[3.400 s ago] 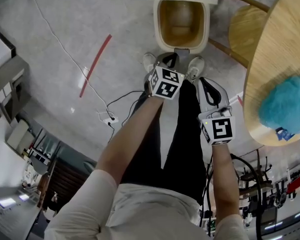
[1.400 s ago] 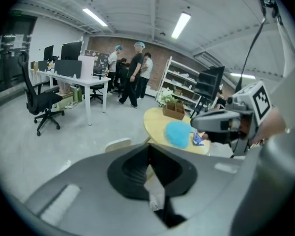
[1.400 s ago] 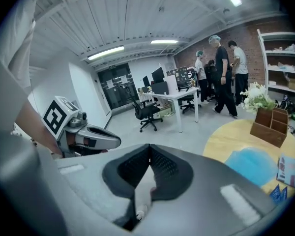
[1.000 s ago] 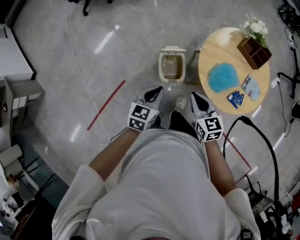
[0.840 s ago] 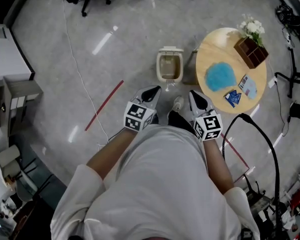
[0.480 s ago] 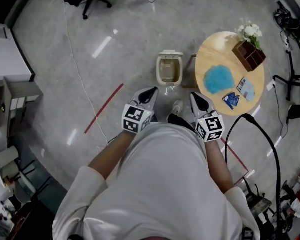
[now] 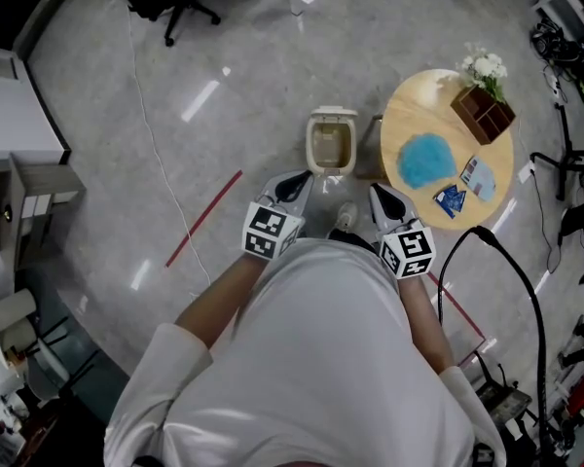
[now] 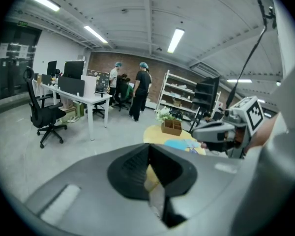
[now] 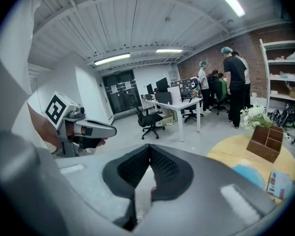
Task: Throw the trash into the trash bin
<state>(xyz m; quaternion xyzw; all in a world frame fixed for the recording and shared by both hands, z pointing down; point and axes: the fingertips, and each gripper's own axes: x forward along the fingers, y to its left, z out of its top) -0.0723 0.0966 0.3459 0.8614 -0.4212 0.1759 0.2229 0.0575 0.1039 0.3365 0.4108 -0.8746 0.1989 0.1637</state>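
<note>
The beige trash bin (image 7: 331,144) stands open on the grey floor, just ahead of my feet. Both grippers hang side by side at waist height, short of the bin. My left gripper (image 7: 294,185) has its jaws together with nothing between them (image 8: 148,149). My right gripper (image 7: 384,200) is shut and empty as well (image 9: 150,149). To the right of the bin is a round wooden table (image 7: 409,115). On it lie a blue fluffy cloth (image 7: 426,159) and two small packets (image 7: 451,199).
A wooden box with white flowers (image 7: 482,110) sits on the table's far side. A red tape line (image 7: 202,219) and a thin cable (image 7: 141,86) cross the floor at left. A black hose (image 7: 506,261) loops at right. Desks, an office chair (image 8: 44,114) and standing people (image 8: 137,87) lie beyond.
The view has pulled up and away from the bin since the oldest frame, where the bin was close under both grippers. Over the last second both grippers rose slightly; both stay shut.
</note>
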